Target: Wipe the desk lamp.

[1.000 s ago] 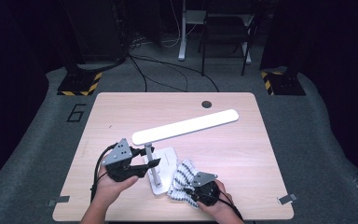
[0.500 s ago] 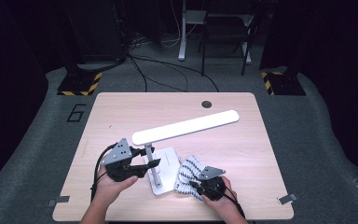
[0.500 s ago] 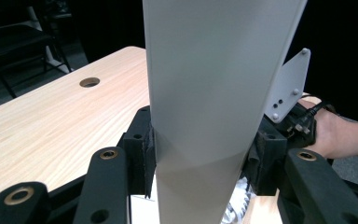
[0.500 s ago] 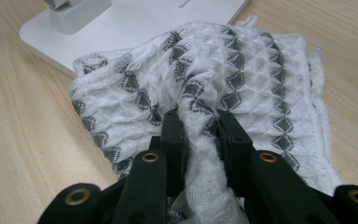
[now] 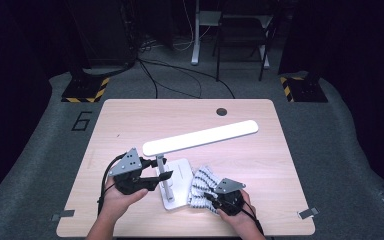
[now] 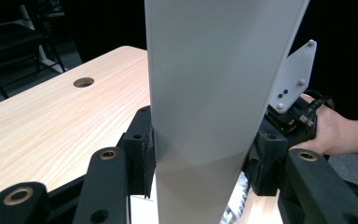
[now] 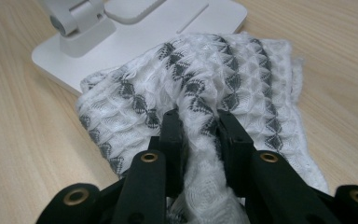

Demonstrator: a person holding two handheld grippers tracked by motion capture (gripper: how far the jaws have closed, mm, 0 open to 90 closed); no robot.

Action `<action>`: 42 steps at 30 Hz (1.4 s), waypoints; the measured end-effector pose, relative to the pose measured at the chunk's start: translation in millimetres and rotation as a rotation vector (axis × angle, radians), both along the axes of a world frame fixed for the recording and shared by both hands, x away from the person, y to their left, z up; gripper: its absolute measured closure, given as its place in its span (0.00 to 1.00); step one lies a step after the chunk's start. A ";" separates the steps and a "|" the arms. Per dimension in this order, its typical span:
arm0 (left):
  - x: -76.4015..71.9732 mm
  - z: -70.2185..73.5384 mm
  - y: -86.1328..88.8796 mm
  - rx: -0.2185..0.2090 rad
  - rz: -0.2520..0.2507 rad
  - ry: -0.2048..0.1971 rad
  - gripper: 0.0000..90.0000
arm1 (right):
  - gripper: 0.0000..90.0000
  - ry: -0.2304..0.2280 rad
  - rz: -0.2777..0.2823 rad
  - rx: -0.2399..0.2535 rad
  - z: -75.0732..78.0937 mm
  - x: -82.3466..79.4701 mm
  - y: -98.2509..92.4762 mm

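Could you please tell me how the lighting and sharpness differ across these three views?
High view: the pale wooden table is brightly lit while the room behind is nearly black, and the picture is rather soft. Left gripper view: the white flat lamp arm looms close and featureless, shaded toward its foot. Right gripper view: the white cloth with grey woven stripes is evenly lit and crisp, its weave showing.

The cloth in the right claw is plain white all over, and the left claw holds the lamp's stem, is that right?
Not quite. The cloth pinched in the right claw is white with grey stripes of a woven pattern, as the right gripper view shows. The rest holds: the left claw grips the stem of the white desk lamp.
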State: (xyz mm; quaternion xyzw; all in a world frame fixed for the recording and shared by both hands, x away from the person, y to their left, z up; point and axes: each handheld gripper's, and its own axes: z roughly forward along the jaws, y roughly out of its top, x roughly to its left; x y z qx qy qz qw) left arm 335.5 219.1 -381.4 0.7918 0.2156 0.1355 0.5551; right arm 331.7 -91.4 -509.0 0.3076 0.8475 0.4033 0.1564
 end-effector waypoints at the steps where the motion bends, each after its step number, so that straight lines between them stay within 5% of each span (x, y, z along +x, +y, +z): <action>1: 0.1 0.0 0.2 -0.001 0.000 0.001 0.58 | 0.83 -0.002 0.000 0.015 0.6 0.0 -0.3; 6: 1.7 -1.0 1.8 -0.030 -0.009 0.023 0.57 | 0.83 -0.024 -0.003 0.070 7.9 -1.4 -3.0; 19: -0.7 2.3 8.5 -0.041 -0.024 0.038 0.45 | 0.83 -0.061 0.033 0.103 29.1 -5.6 4.4; 42: -10.1 4.9 21.2 -0.034 0.001 0.019 0.56 | 0.83 -0.122 0.083 0.161 63.5 2.0 21.6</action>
